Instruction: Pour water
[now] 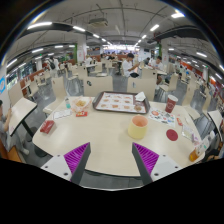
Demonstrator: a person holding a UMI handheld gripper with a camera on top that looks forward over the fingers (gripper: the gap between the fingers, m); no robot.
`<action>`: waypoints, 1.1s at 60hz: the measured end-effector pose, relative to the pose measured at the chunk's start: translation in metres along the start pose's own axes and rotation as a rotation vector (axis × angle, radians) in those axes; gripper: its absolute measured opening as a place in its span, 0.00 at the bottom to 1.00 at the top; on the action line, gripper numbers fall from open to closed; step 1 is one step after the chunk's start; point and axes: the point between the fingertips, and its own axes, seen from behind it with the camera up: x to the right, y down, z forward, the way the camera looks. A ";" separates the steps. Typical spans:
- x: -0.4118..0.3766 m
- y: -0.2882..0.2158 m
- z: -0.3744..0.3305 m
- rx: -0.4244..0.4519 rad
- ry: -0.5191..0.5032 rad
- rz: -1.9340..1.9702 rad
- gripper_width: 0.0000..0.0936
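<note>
You are looking into a large open hall. Ceiling (112, 15): dark, crossed by rows of long strip lights (40, 24), all lit. Foreground: one pale tabletop (105, 135), wide, with rounded corners. Beyond it: further tables (98, 72) in rows running back into the room, with chairs (44, 93) drawn up beside them. Persons: one person (128, 66) seated at a table further back, others too small for you to tell apart. Floor (30, 150): grey where it shows beside the near tabletop. Far walls: indistinct.
</note>
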 end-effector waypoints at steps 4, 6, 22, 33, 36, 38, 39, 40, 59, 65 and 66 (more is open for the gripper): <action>0.017 0.005 -0.011 -0.003 0.017 0.008 0.90; 0.030 0.008 -0.006 -0.005 0.025 0.011 0.90; 0.166 0.070 -0.018 -0.045 0.138 0.045 0.90; 0.283 0.124 -0.028 -0.075 0.241 0.089 0.90; 0.315 0.136 -0.030 -0.076 0.267 0.096 0.90; 0.335 0.142 -0.029 -0.076 0.285 0.101 0.90; 0.345 0.144 -0.029 -0.073 0.291 0.104 0.90; 0.354 0.146 -0.028 -0.070 0.297 0.106 0.90; 0.466 0.123 0.019 0.063 0.334 0.143 0.90; 0.482 0.107 0.038 0.109 0.325 0.134 0.87; 0.479 0.105 0.043 0.115 0.322 0.131 0.84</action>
